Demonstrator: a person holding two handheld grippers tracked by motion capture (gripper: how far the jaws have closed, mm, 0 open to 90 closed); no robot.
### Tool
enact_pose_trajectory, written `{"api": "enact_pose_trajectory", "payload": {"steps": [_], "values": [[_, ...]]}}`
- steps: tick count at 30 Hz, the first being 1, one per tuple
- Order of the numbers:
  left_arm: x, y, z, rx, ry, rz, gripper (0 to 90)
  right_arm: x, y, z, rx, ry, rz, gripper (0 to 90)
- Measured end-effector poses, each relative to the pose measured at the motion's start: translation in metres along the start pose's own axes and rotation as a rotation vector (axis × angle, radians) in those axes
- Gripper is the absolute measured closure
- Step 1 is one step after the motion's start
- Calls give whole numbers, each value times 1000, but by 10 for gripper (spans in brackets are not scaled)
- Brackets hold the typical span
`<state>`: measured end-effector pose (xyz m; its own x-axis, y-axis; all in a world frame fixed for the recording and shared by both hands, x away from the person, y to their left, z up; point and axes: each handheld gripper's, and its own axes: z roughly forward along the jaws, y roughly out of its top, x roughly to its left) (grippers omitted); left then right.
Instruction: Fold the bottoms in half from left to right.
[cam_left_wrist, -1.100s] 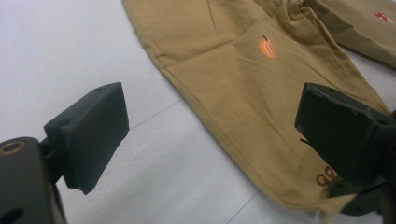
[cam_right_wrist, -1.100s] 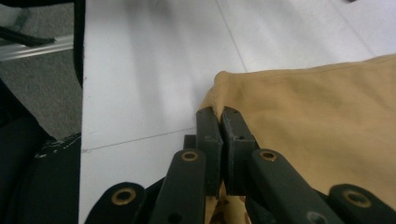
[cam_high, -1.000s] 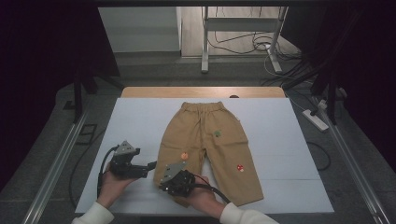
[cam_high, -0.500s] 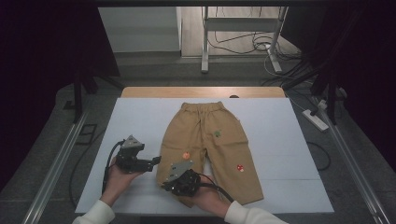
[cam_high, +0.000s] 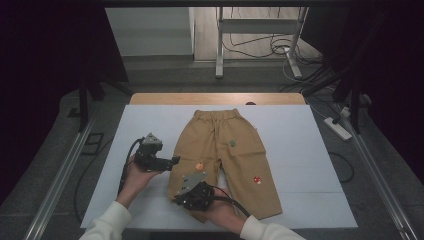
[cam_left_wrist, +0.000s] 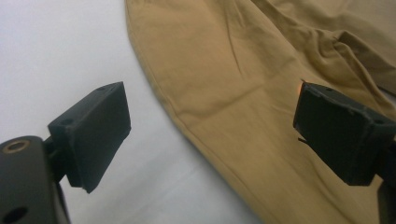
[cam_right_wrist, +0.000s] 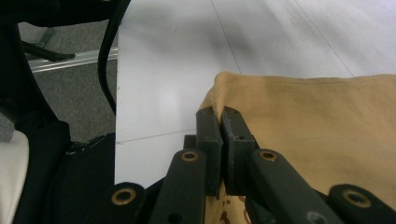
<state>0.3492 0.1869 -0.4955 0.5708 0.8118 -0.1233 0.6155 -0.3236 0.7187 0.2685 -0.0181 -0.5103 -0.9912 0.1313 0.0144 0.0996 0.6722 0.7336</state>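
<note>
Tan cotton trousers (cam_high: 226, 157) lie flat on the white table cover (cam_high: 310, 165), waistband towards twelve o'clock and both legs running down towards six, small embroidered patches dotted over the front.

At about seven o'clock from the trousers' middle, the right gripper (cam_high: 192, 192) has its jaws pressed together on the hem corner of the leg nearer the person's left, a thin fold of cloth pinched between the pads in the right gripper view (cam_right_wrist: 219, 119). The bite looks shallow, close to the very edge, so a brisk lift or a sideways tug could let the fabric slide out and drop.

At nine o'clock, the left gripper (cam_high: 172, 161) hovers with its jaws spread wide just beside that leg's outer seam. In the left gripper view one pad (cam_left_wrist: 93, 133) sits over bare white cover and the other (cam_left_wrist: 343, 130) over the cloth, neither touching it. If it closes from this height it may catch nothing, or only the top layer, and the leg would then open up and fold unevenly.

Pulling with one hand before the other has hold would likely drag the whole garment askew across the cover.
</note>
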Motion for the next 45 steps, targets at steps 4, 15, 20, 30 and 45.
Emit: {"api": "enact_pose_trajectory", "payload": {"steps": [4,15,20,30,45], "values": [[4,10,11,8,15,-11,111,0,-1,-1,-6,2,1,865],[13,29,33,28,13,-17,118,-1,-1,-2,-16,8,3,864],[16,36,40,33,15,-19,122,-1,-1,-1,-13,9,3,864],[27,43,56,53,14,-44,122,0,-1,-2,-20,3,-3,865],[39,49,83,81,19,-59,130,0,-2,1,-21,9,0,864]]}}
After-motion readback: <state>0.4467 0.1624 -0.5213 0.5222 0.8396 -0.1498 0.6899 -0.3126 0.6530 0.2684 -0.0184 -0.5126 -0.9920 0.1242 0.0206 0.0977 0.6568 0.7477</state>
